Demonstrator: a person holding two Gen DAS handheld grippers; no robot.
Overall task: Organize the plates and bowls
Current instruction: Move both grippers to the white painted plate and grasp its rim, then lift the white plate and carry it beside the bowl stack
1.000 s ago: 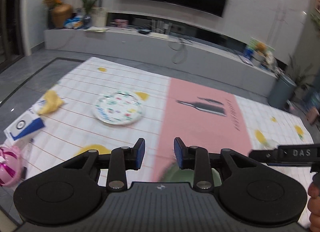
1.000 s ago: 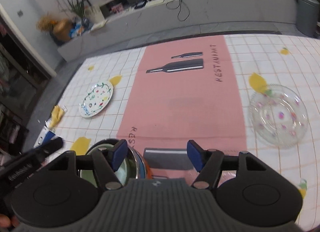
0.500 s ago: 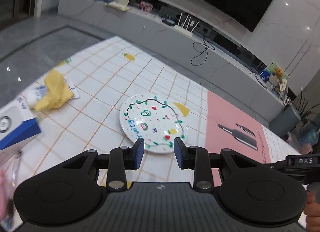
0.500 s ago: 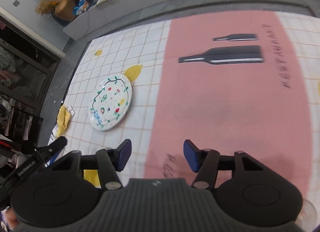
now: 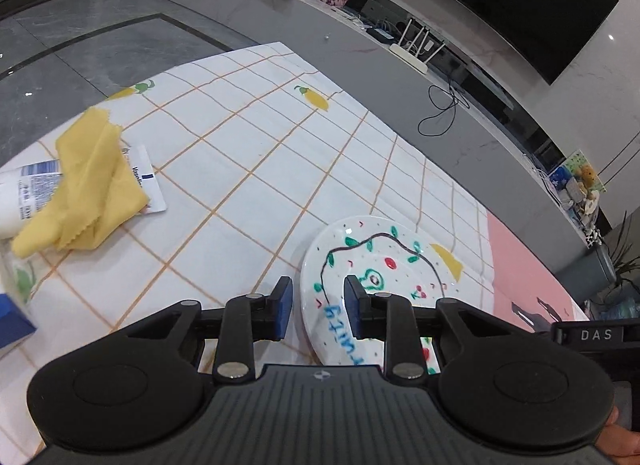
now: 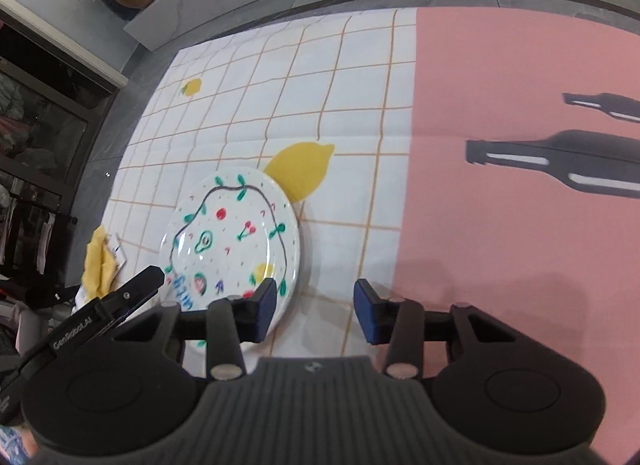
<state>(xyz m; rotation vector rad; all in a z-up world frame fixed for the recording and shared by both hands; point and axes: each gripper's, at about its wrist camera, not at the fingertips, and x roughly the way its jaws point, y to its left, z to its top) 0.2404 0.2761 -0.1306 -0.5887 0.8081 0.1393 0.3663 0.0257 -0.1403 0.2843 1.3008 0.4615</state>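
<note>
The painted plate (image 5: pixel 384 265) is taken as the landmark. It is seen lying flat on the checked tablecloth (image 5: pixel 248 169), partly overlapping a printed yellow lemon (image 6: pixel 300 169) at its far edge. The pink panel (image 6: pixel 520 225) of the cloth, printed with dark bottles (image 6: pixel 560 161), is located to the right of the plate.

The left gripper (image 5: pixel 318 307) is positioned at the near-left rim of the plate. Its jaws are set a moderate distance apart, with the rim visible in the gap between them. Whether the fingers touch the plate cannot be determined, since their lower ends are hidden by the gripper body.

The right gripper (image 6: pixel 316 307) is positioned at the near-right edge of the plate. Its jaws are spread wide and nothing is held. Its left finger (image 6: pixel 264 305) is seen over the plate rim; its right finger (image 6: pixel 368 313) is seen over bare cloth beside the plate.

A crumpled yellow cloth (image 5: pixel 84 185) is located well to the left of the plate, lying over a white tube (image 5: pixel 24 197).
</note>
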